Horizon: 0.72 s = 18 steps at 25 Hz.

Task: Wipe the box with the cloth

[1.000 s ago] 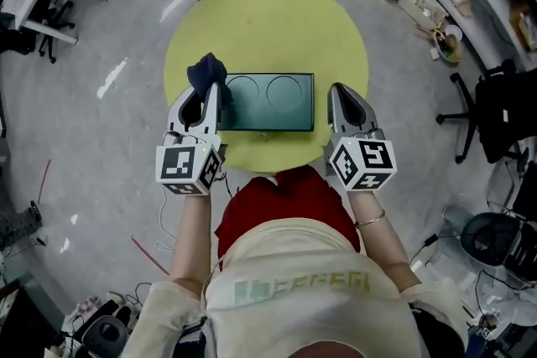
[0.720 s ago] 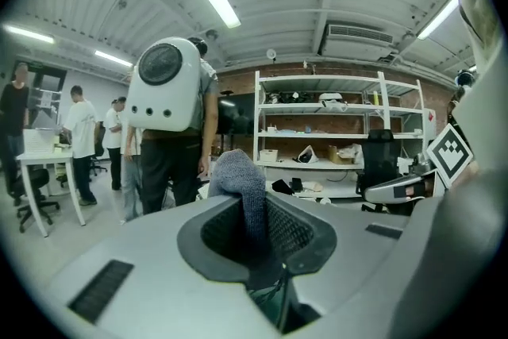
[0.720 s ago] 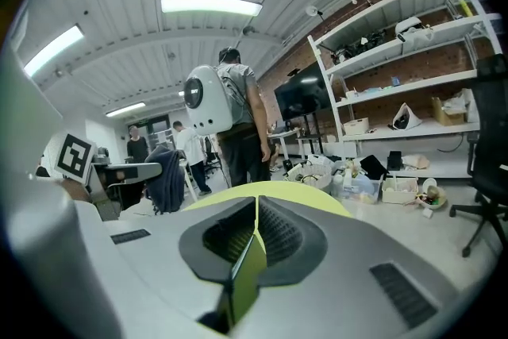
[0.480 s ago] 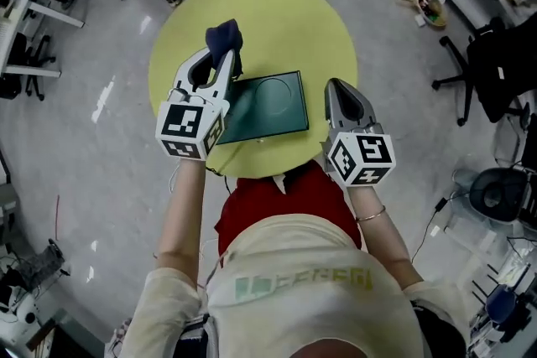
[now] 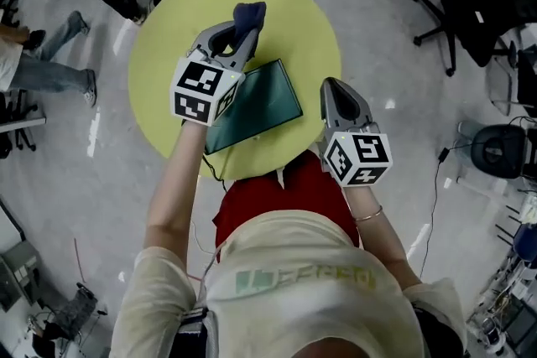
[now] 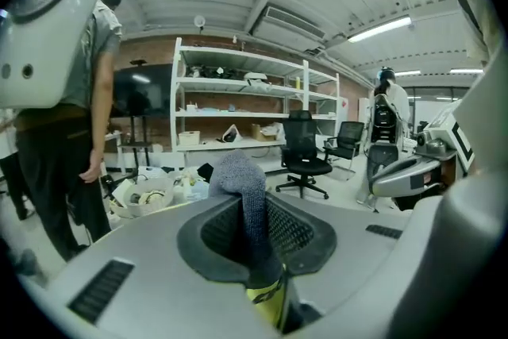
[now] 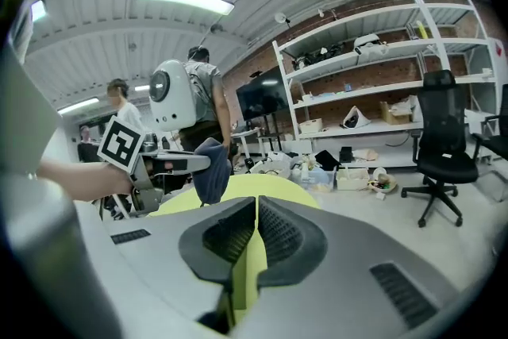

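Left gripper (image 5: 237, 36) upper centre of head view, clamped tight on dark blue cloth (image 5: 249, 14); its own view shows the cloth pinched between the jaws, bunched end sticking up past the tips. In the right gripper view the cloth hangs from the left gripper over the round yellow table (image 5: 298, 21); can't tell if it touches anything. Dark green flat box (image 5: 262, 101) lies on the table at frame centre, turned at an angle, its left part hidden under the left gripper. Cloth sits just past the box's upper-left corner in the head view. Right gripper (image 5: 331, 87) right of centre, beside the box's right edge near the table rim, jaws pressed together with only a thin slit, nothing between them, yellow table showing through. Person's legs (image 5: 50, 71) at far left of head view; black office chair (image 6: 308, 155) and white shelves (image 6: 254, 103) at centre of left gripper view
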Available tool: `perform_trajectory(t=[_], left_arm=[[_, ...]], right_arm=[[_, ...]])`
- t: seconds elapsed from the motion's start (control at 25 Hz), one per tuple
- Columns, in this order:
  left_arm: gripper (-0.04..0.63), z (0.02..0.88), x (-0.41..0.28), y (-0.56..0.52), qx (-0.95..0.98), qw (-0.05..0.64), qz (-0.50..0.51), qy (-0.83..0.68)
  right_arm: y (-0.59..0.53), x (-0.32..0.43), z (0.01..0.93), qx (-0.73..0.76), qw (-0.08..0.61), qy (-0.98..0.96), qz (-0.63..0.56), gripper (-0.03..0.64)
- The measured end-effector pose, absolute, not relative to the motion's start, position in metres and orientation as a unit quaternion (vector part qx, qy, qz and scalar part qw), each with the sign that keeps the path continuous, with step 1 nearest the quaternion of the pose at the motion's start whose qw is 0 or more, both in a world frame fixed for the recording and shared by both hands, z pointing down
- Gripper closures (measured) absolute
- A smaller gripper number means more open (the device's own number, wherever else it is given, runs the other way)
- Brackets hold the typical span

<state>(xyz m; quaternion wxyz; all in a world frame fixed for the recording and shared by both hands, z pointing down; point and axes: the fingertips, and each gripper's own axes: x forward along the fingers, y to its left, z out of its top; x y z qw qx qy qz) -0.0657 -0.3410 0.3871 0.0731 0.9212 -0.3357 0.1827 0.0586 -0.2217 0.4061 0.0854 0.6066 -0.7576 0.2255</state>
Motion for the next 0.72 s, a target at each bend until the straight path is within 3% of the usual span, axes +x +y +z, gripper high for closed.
perform_trajectory(t=[0.4, 0.72], left_arm=[[0.529, 0.446, 0.001, -0.311, 0.940, 0.082, 0.270, -0.195], [0.529, 0.473, 0.004, -0.281, 0.929, 0.121, 0.319, -0.147]], right_arm=[[-0.181, 0.089, 0.423, 0.656, 0.086, -0.707, 0.248, 0.578], [-0.170, 0.086, 0.431, 0.648, 0.094, -0.714, 0.248, 0.578]])
